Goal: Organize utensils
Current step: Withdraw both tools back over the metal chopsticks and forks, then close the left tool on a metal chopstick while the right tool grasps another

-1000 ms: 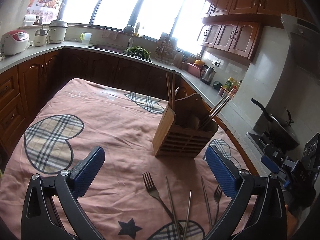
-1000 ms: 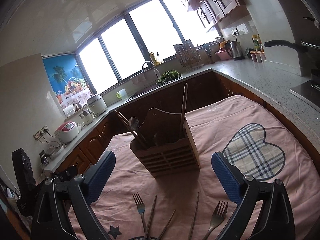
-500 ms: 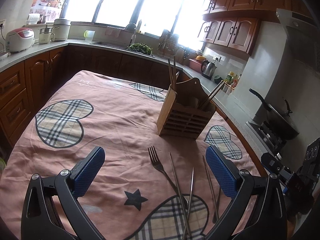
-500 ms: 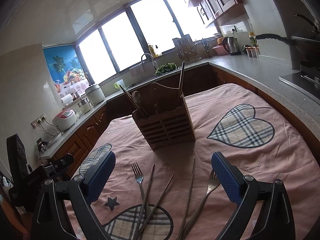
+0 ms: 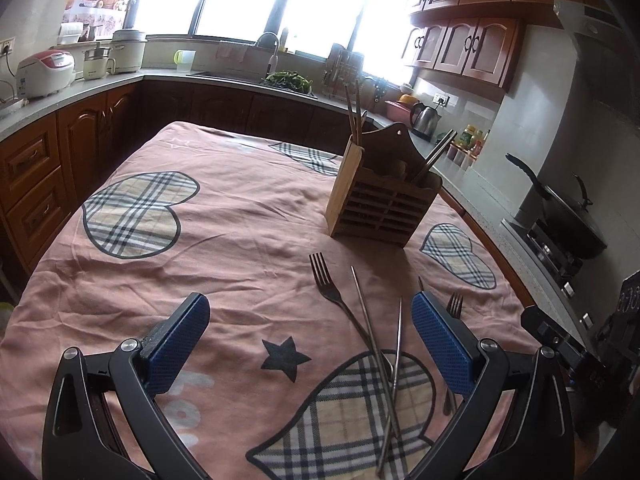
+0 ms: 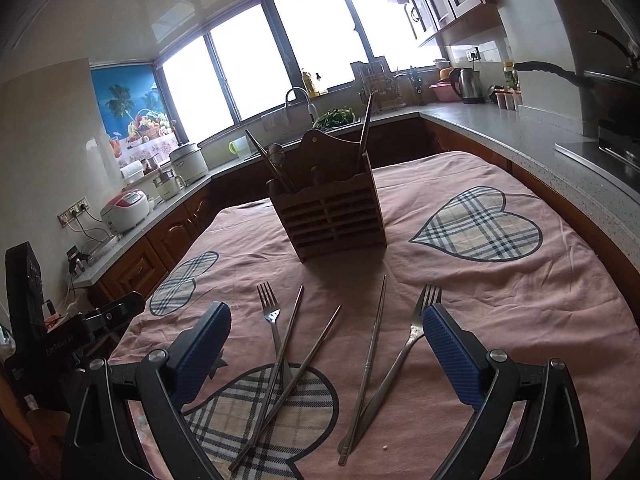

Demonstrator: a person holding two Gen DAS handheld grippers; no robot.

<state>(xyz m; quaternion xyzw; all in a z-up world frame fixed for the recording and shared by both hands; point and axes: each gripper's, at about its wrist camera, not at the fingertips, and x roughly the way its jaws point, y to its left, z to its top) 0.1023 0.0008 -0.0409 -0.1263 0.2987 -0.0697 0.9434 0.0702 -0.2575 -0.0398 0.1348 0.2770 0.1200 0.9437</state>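
- Hovering above the near end of the table (image 6: 540,280), the right gripper (image 6: 326,344) has its jaws wide apart, gripping nothing.
- Left gripper (image 5: 310,338) likewise: jaws wide apart, empty, above the pink heart-patterned cloth (image 5: 224,232).
- Wooden utensil holder (image 6: 332,220) stands upright on the cloth, beyond the loose utensils; chopsticks and a spoon already stand in its compartments.
- Loose on the cloth, right wrist view: left fork (image 6: 272,324) lies with tines toward the holder; two metal chopsticks (image 6: 288,364) cross each other over its handle.
- Single chopstick (image 6: 370,356) lies to the right of that group, crossing the handle end of the right fork (image 6: 404,352).
- Right fork's tines lie just beside the right gripper's right finger pad (image 6: 452,360).
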